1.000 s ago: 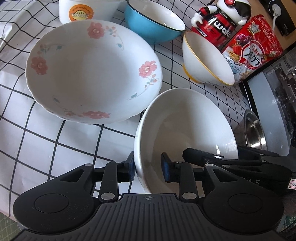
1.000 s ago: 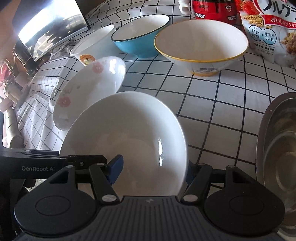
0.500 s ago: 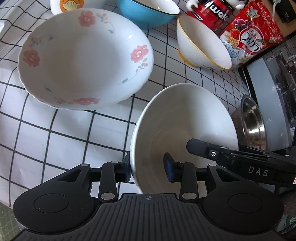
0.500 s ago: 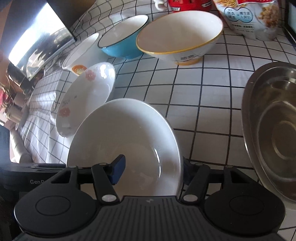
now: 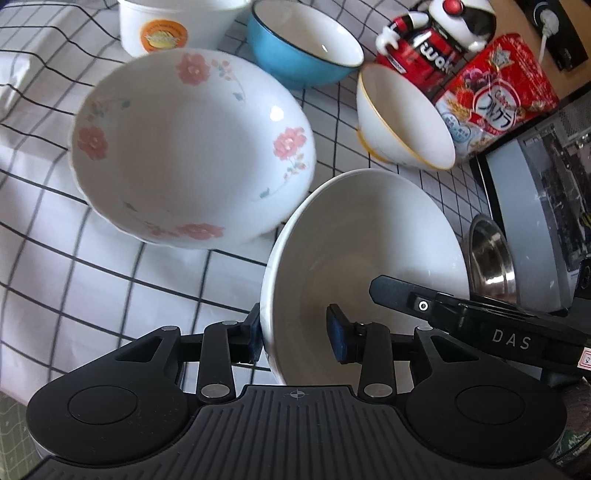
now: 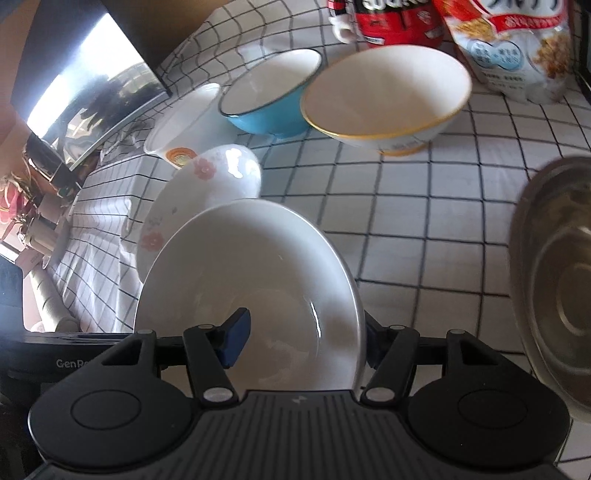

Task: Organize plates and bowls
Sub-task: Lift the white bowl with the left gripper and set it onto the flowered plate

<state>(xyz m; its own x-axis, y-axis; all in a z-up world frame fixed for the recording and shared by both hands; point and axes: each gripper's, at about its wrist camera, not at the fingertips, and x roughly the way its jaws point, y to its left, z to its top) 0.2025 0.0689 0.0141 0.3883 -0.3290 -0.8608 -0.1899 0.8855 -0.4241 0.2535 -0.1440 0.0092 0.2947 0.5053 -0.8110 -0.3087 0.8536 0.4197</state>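
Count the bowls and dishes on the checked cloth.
6: plain white bowl nearest, between both grippers' fingers; floral dish beside it; orange-labelled white cup bowl, blue bowl and yellow-rimmed bowl behind; steel bowl at the right edge.

The checked surface (image 6: 424,229) lies free between the white bowl (image 6: 251,295) and the yellow-rimmed bowl (image 6: 384,99). The floral bowl (image 5: 192,147) stands close on one side, the steel bowl (image 6: 554,295) on the other. Blue bowl (image 5: 303,55) and cereal bag (image 5: 495,96) close the far edge.
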